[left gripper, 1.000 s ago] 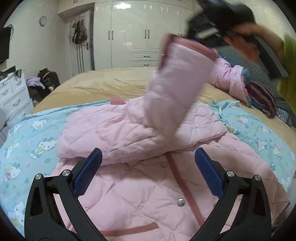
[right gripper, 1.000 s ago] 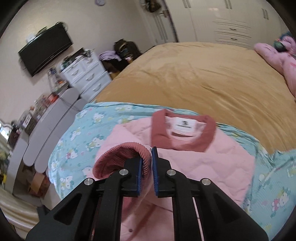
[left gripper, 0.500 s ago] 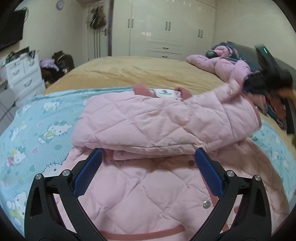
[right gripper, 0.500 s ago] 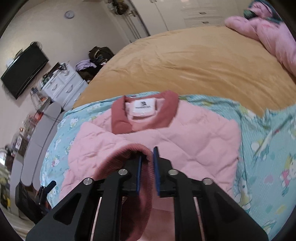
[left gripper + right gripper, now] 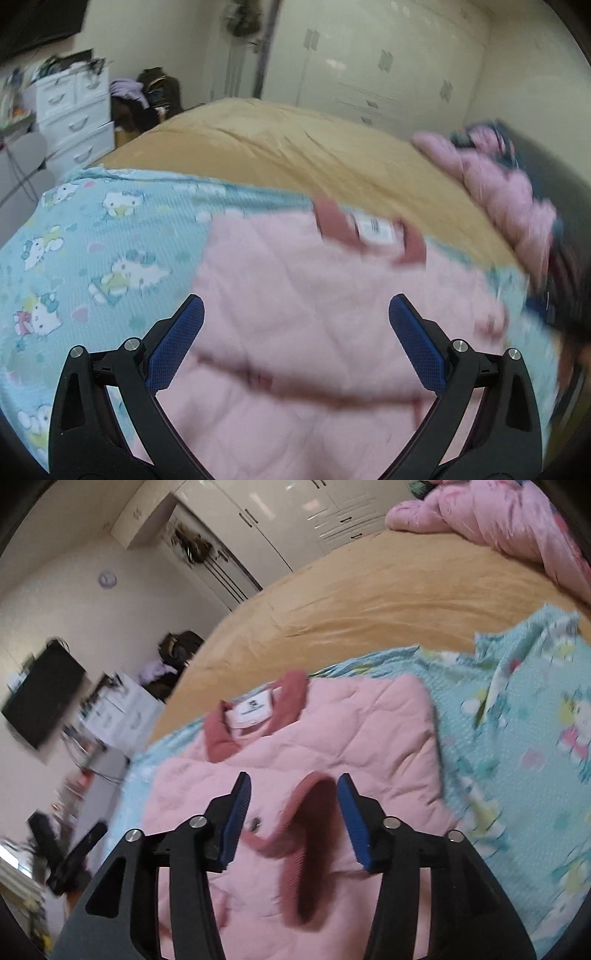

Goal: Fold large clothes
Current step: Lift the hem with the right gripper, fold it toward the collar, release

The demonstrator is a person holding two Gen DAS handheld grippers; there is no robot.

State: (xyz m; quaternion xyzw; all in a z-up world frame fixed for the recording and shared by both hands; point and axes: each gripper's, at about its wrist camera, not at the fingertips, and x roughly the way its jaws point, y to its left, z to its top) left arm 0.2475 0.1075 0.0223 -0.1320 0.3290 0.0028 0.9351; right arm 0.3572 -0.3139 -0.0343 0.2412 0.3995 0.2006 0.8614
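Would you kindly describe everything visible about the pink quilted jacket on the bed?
The pink quilted jacket looks padded, with diamond stitching, a darker rose collar and a white neck label. It lies flat on the cartoon-print blue blanket, one sleeve folded across its front, the ribbed rose cuff lying between the open right gripper fingers. Nothing grips it.

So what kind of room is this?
Most likely a bedroom. There's a big bed with a tan cover, tall white wardrobes along the wall, and a white chest of drawers beside the bed.
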